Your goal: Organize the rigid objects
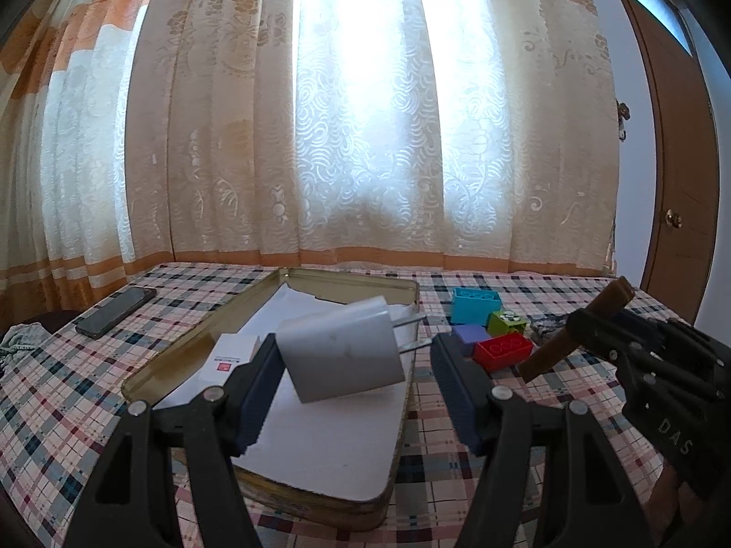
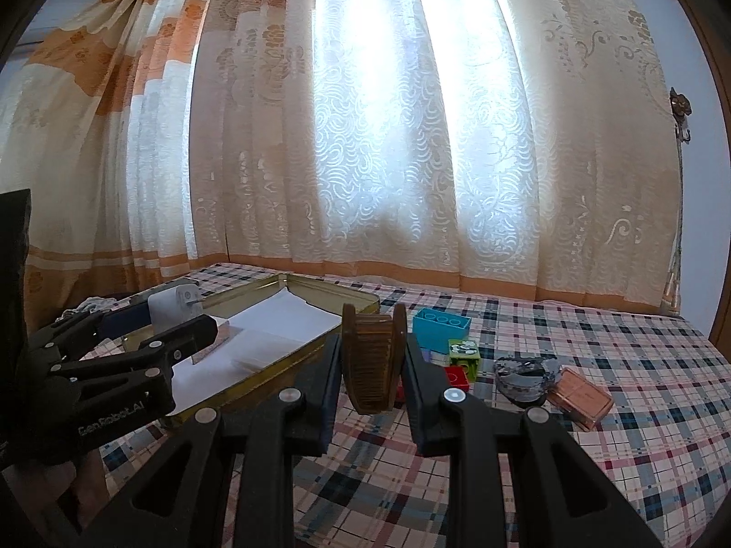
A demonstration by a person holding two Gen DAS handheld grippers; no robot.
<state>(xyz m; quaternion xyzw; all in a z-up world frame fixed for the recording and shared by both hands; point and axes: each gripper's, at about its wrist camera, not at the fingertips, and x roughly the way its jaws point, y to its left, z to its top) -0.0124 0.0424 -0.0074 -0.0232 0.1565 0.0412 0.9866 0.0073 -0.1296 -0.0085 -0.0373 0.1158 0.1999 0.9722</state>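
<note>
Above the open tin [image 1: 413, 294], at its right-hand long rim: left gripper [image 1: 354, 342] spread wide, white charger [image 1: 342, 351] tilted between the fingers. Body of the charger against the left pad, two metal prongs reaching to the tip of the right finger. Clamped or merely bracketed, cannot tell. Under it, white paper [image 1: 329, 447] lining the tin, mostly bare toward the near end; a small white card [image 1: 230, 354] with a red mark lying further in, by the left wall. Raised gold rim all round, corners rounded.

Right of the tin, above the cloth: right gripper [image 2: 372, 351] pinching a brown wooden comb [image 2: 372, 365], held upright, teeth toward the camera, curved back pointing away. Open cloth below and on the near side of it.

Just beyond the comb, near the tin's right rim, a tight cluster of toy blocks: blue block [image 1: 475, 303], green block [image 1: 505, 322], purple block [image 1: 470, 335], red block [image 1: 502, 349]. Further right, a dark crumpled item [image 2: 523, 376] touching a pink box [image 2: 580, 404]. Left of the tin, well apart, a black phone [image 1: 116, 313] lying flat near the table's edge.

Beneath everything, a checked tablecloth [image 2: 594, 456] in pink, navy and cream. Behind, a cream and orange patterned curtain [image 1: 365, 114] with bright daylight through it; at far right, a brown wooden door [image 1: 676, 182].
</note>
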